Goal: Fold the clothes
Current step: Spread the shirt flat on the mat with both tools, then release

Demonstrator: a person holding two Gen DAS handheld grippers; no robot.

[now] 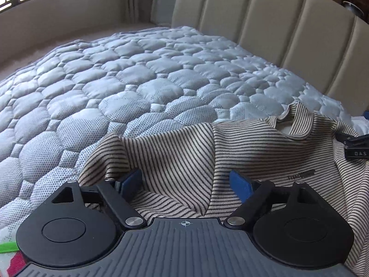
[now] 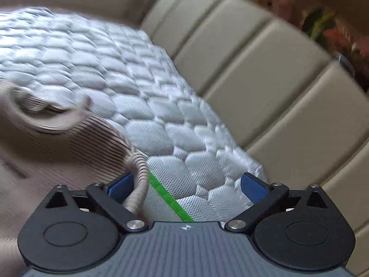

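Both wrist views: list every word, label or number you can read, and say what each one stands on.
"DAS": white letters on a black tag at the right edge of the left wrist view, cut off by the frame, over the striped shirt.
Small dark print on the shirt's chest: too small and blurred to read.
Right wrist view: no readable text; the shirt there is motion-blurred.

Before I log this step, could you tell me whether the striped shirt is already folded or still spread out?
Not folded: the striped shirt lies spread and rumpled on the quilted mattress, collar showing.
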